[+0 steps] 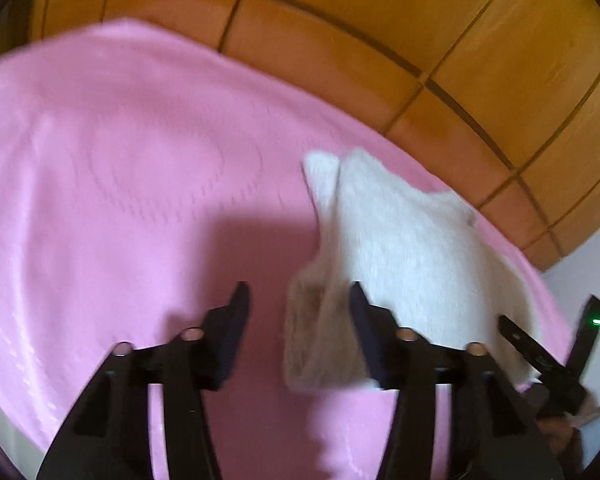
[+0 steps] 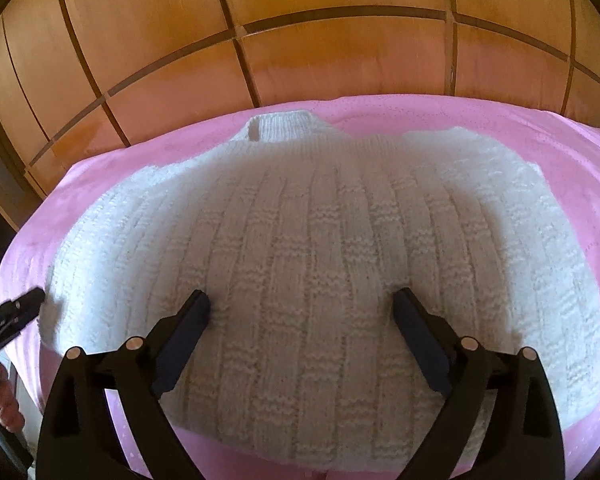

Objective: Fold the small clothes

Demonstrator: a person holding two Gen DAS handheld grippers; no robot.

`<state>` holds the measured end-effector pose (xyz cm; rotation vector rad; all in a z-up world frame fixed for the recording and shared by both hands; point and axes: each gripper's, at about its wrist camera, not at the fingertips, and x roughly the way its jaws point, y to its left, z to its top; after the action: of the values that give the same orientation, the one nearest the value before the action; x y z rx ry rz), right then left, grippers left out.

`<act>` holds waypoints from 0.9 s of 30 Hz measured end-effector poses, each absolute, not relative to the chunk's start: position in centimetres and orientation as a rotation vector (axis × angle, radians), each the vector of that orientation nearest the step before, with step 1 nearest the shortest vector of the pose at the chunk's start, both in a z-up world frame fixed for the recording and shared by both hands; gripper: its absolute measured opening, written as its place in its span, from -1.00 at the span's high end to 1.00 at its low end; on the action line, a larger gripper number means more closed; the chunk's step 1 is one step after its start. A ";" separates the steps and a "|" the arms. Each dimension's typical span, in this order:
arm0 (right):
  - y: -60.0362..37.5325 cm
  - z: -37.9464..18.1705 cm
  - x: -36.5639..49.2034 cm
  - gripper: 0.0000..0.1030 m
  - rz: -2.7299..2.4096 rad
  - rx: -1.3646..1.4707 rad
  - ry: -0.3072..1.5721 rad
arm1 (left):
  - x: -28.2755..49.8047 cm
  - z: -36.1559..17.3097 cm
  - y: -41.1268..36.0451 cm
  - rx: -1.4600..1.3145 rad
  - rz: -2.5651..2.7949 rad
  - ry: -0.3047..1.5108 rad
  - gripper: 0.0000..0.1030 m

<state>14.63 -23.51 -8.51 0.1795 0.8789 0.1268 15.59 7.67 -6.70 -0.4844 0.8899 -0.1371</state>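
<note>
A small white knitted sweater [image 2: 320, 240] lies flat on a pink blanket [image 2: 540, 152], collar [image 2: 280, 126] at the far side. My right gripper [image 2: 304, 304] is open, its jaws spread wide just above the sweater's lower middle, holding nothing. In the left wrist view the sweater [image 1: 400, 240] lies to the right, its near edge lifted in a fold. My left gripper [image 1: 298, 296] is open at the sweater's left edge, its right finger [image 1: 364, 312] against the fabric. The left gripper also shows at the left edge of the right wrist view [image 2: 16, 308].
A wooden panelled wardrobe [image 2: 300, 40] stands behind the bed. The pink blanket [image 1: 120, 160] stretches wide to the left of the sweater. The right gripper's fingers [image 1: 540, 352] show at the right edge of the left wrist view. A white floor or wall [image 1: 592, 260] lies at the right.
</note>
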 end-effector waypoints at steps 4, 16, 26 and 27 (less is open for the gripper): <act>-23.6 -8.7 14.5 -0.86 0.128 0.183 0.871 | 15.2 -8.2 6.5 -0.483 -0.197 0.924 0.91; -23.4 -9.2 14.0 -0.90 0.129 0.168 0.841 | 14.6 -4.6 3.6 -0.273 -0.026 0.838 -0.19; -26.0 -6.8 12.0 -0.95 0.153 0.256 0.845 | 16.4 -0.9 -2.1 -0.106 -0.044 0.743 -0.23; -26.6 -6.5 11.8 -0.95 0.151 0.275 0.834 | 16.4 -0.9 -2.5 -0.090 -0.052 0.740 -0.23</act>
<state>11.77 -26.62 -6.53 0.2754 0.8342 0.1510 16.37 -2.47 -0.90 -0.0901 0.7398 -0.0525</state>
